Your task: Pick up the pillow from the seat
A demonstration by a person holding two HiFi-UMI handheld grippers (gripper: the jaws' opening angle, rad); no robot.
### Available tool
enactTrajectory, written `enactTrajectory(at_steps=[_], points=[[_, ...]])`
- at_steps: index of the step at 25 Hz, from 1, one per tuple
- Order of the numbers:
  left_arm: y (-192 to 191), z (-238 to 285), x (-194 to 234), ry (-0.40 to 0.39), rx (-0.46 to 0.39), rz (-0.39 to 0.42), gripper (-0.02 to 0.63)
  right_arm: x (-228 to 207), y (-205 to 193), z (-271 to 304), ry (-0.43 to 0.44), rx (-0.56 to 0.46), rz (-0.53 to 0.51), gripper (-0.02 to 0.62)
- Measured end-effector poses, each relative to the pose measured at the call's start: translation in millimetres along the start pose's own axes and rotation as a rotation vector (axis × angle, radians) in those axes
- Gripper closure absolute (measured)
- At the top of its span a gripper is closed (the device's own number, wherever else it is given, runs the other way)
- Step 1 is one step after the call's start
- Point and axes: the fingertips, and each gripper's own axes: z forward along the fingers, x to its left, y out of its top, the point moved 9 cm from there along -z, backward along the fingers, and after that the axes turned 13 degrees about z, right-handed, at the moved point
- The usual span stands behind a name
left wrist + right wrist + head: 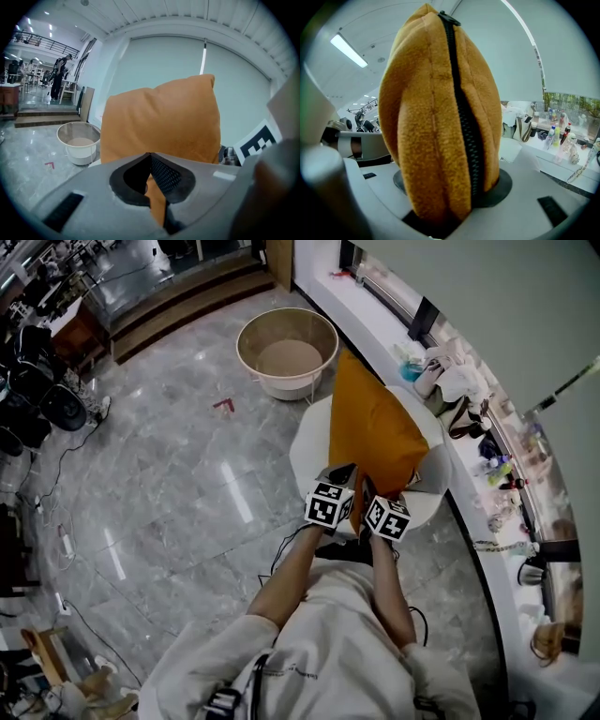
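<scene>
The left gripper (154, 187) has its jaws pinched together on a thin fold of the pillow (375, 427), a plump, fleecy orange cushion. The right gripper (457, 206) has its jaws clamped on the edge carrying the black zipper (461, 108). The pillow stands on edge over the round white seat (307, 442); whether they touch is unclear. Beyond, a round beige tub (287, 352) sits on the glossy grey marble floor (187, 456).
</scene>
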Motion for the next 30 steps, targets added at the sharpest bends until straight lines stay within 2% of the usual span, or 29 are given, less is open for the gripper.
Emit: enactTrajectory(at_steps=[14,30], points=[[-2,-5,26,0.018,0.002,-0.028,0.597,22,3,19,0.001,0.009,-0.005,0.368],[-4,-4,25,0.015,0.017,-0.033,0.597,16,2,16,-0.020,0.005,0.011,0.368]])
